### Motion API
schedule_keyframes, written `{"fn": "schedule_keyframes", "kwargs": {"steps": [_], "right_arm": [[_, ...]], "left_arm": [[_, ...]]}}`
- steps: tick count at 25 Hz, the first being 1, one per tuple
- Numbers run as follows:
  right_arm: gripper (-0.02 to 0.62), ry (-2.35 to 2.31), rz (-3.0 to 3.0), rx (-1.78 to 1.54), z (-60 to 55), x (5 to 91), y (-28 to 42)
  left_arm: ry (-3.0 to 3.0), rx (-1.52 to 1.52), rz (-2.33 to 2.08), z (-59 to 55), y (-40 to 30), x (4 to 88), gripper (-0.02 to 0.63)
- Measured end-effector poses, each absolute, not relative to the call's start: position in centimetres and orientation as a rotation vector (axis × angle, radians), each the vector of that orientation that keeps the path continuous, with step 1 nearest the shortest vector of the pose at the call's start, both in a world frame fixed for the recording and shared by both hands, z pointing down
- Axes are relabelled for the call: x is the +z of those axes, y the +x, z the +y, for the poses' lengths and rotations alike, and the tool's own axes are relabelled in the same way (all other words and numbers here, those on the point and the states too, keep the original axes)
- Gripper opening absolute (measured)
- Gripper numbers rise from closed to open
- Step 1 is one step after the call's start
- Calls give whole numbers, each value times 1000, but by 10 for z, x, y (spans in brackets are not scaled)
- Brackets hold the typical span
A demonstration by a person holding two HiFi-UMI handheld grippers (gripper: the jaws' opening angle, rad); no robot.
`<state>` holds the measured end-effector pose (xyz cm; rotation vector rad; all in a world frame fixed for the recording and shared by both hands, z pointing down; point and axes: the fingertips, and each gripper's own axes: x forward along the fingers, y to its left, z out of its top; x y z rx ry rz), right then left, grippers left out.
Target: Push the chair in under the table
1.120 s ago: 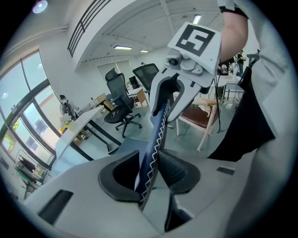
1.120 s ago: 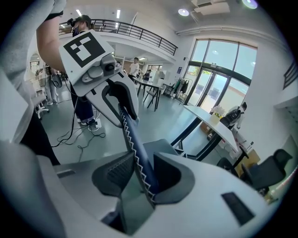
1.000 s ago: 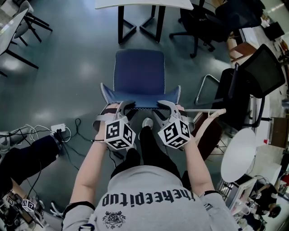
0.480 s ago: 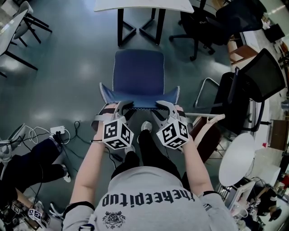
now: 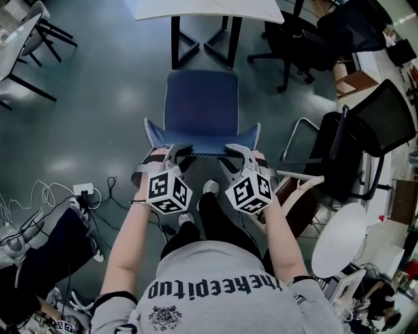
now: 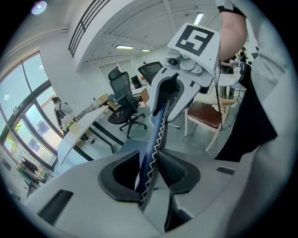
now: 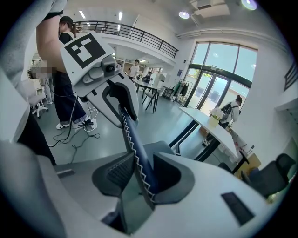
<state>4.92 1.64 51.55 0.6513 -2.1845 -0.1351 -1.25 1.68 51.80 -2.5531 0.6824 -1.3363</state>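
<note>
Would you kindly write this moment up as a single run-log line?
left gripper: shut on backrest | right gripper: shut on backrest | chair: not yet under table

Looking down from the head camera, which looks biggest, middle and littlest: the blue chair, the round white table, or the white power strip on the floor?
1. blue chair, the biggest
2. round white table, clearly smaller
3. white power strip, by far the littlest
</note>
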Motion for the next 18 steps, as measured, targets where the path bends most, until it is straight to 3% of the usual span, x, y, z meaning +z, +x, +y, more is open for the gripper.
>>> {"fn": "schedule_keyframes", "kwargs": {"steps": [18], "right_arm": [[135,641,-2201,-185,-27,514,59]], "left_arm": [[-2533,-1321,729,-26,-3,518,130]]}}
